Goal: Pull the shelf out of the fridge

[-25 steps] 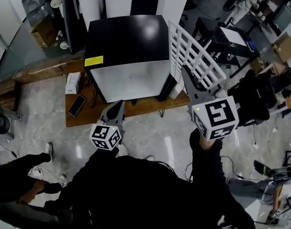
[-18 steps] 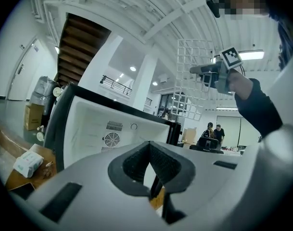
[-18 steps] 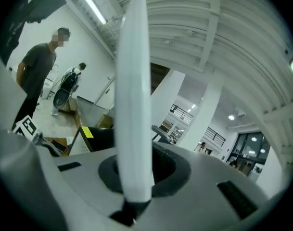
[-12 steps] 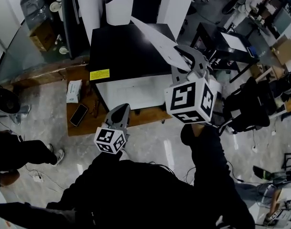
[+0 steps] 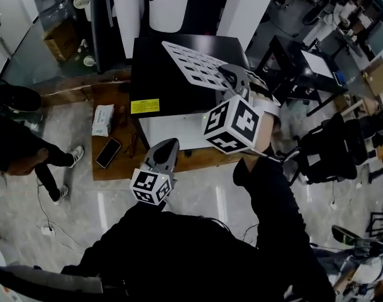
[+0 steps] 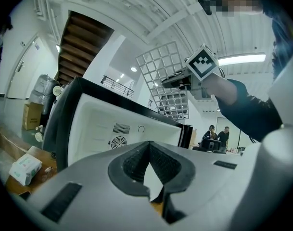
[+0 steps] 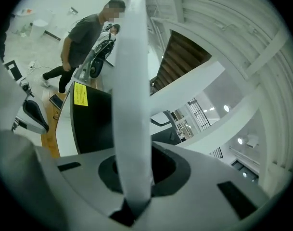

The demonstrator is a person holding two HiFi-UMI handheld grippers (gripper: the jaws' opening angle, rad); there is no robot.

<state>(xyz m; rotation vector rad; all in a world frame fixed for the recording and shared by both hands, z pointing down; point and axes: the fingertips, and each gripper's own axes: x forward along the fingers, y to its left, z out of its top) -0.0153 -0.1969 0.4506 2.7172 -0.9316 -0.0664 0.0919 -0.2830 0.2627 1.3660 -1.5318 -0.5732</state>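
Above the right side of the fridge point(image 5: 152, 74) top, the shelf point(image 5: 194, 65) is out and pinched by one edge in the right gripper point(image 5: 234, 75), so it seems best kept level and lowered slowly, while the left gripper point(image 5: 168, 145), jaws pressed together on nothing, hangs near the front edge.

The flat white plastic grid shelf point(image 5: 194, 65) is plain white, pierced in a pattern of square openings; the boxy black-topped fridge point(image 5: 155, 74) is glossy black above, white in front, with a small yellow label point(image 5: 144, 106); the grey left gripper point(image 5: 168, 143) and grey right gripper point(image 5: 234, 75) each carry white cubes with black square markers; the low wooden platform point(image 5: 116, 168) is brown; the person's sleeve point(image 5: 273, 212) is black.
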